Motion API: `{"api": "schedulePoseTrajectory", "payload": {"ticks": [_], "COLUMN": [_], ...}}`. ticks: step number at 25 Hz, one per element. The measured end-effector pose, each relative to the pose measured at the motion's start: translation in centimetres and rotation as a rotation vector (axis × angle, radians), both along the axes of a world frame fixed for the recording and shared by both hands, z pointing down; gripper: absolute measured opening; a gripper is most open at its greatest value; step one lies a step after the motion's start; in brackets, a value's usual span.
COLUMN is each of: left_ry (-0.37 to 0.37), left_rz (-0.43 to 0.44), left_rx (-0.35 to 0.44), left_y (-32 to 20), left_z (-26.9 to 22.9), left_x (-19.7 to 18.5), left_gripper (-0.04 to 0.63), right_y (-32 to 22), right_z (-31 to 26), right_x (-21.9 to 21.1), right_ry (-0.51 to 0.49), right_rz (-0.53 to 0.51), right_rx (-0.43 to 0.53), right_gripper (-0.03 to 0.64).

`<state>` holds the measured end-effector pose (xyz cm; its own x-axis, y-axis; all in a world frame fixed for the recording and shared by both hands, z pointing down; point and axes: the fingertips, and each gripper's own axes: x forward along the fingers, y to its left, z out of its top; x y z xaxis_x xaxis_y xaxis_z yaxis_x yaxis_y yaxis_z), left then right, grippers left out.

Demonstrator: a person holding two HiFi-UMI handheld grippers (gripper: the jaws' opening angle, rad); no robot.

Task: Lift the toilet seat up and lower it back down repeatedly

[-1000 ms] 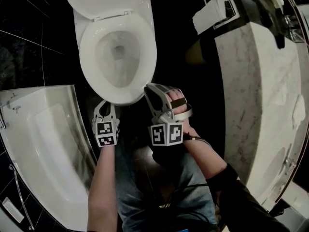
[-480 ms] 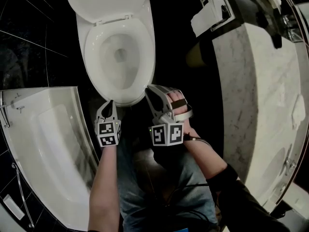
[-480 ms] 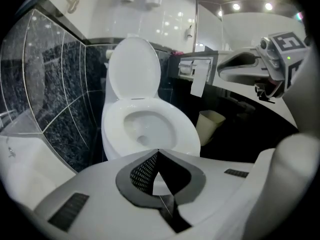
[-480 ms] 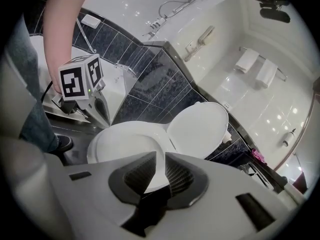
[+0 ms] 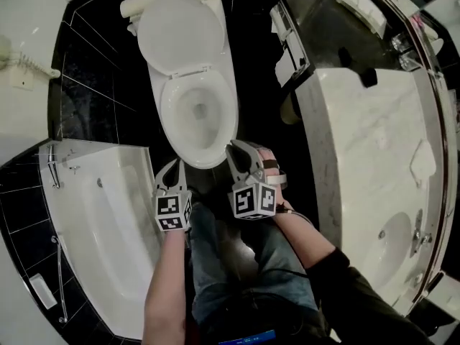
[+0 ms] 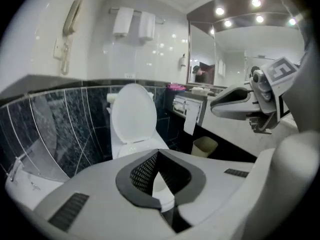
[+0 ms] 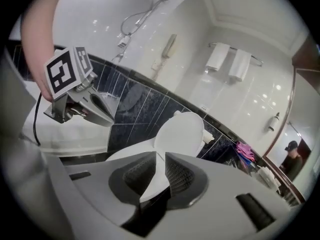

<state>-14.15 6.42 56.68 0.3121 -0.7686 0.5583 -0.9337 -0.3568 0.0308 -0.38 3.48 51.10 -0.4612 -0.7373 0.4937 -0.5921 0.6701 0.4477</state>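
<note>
The white toilet stands ahead with its lid (image 5: 180, 34) raised against the tank. The seat ring (image 5: 167, 117) seems to lie flat on the bowl. My left gripper (image 5: 172, 165) hovers before the bowl's front left, its tips meeting and nothing held. In its own view the left gripper (image 6: 157, 154) points at the lid (image 6: 132, 111). My right gripper (image 5: 236, 149) hangs at the bowl's front right, clear of the seat. The right gripper (image 7: 161, 158) shows a narrow gap with nothing in it, and the lid (image 7: 179, 134) lies beyond.
A bathtub (image 5: 93, 221) runs along the left. A marble counter (image 5: 366, 142) with a sink (image 5: 392, 246) fills the right. A waste bin (image 5: 287, 110) and a paper holder (image 5: 284, 42) sit between toilet and counter. A wall phone (image 6: 70, 29) hangs above the dark tiles.
Both grippers have risen away from the bowl's front rim, the right one leaving the seat's edge. The head view has pulled back and now takes in the whole toilet and tank.
</note>
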Motion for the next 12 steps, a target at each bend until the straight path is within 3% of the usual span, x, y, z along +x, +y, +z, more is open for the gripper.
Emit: {"api": "schedulePoseTrajectory", "payload": {"ticks": [6, 12], "left_ry": [0.015, 0.049], "left_rz": [-0.022, -0.064], "left_rx": [0.105, 0.174], "left_y": [1.1, 3.2], "left_z": [-15.4, -26.1], "left_x": [0.5, 0.7], "left_gripper": [-0.015, -0.015], "right_y": [1.0, 2.9], "right_z": [-11.0, -18.9], "right_x": [1.6, 3.9], "right_ry": [-0.187, -0.349], "right_rz": [0.081, 0.136], "right_rx": [-0.072, -0.138], "right_gripper": [0.065, 0.035]}}
